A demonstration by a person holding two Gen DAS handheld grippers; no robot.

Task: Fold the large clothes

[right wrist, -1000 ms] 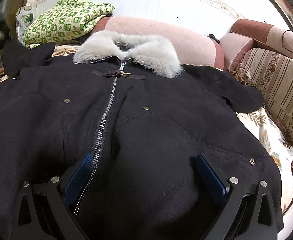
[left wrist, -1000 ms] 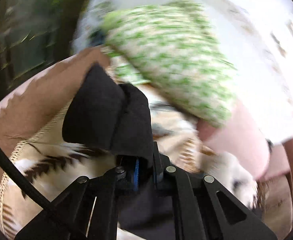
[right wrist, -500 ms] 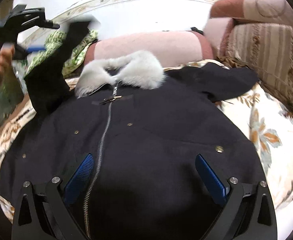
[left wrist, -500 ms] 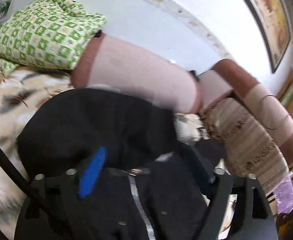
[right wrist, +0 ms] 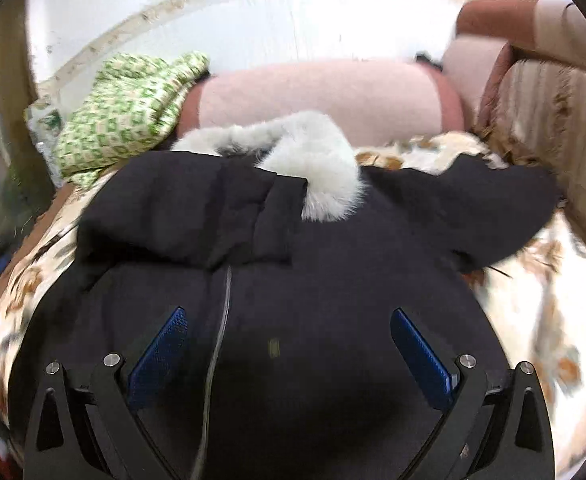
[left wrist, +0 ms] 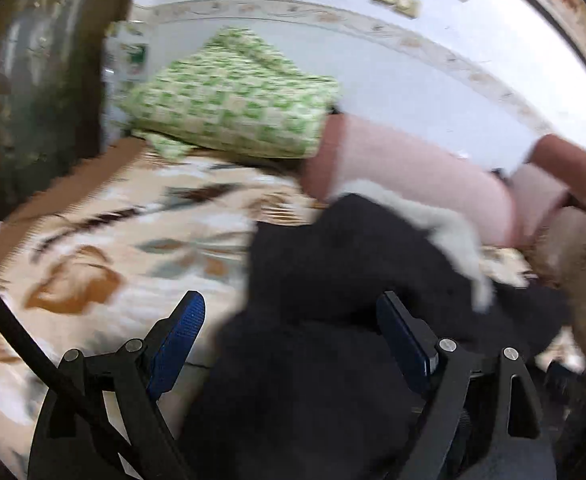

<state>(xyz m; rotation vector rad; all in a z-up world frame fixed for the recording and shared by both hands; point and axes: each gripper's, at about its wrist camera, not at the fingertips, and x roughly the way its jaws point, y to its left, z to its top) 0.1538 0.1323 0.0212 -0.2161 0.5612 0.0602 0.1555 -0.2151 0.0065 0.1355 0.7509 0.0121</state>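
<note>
Here, a black coat (right wrist: 333,280) is seen spread front-up on a sofa cover printed with leaves (right wrist: 541,320), its grey fur collar (right wrist: 317,160) lying toward a pink bolster (right wrist: 317,96). One sleeve (right wrist: 181,208) is folded across the chest, covering the top of the zip (right wrist: 221,320); the other sleeve (right wrist: 485,208) is stretched out sideways. A green checked blanket (right wrist: 129,112) is piled at the far corner. The right gripper (right wrist: 289,354) is held wide apart above the coat, gripping nothing. The left gripper (left wrist: 291,342) is likewise spread wide and empty, at the coat's edge.
</note>
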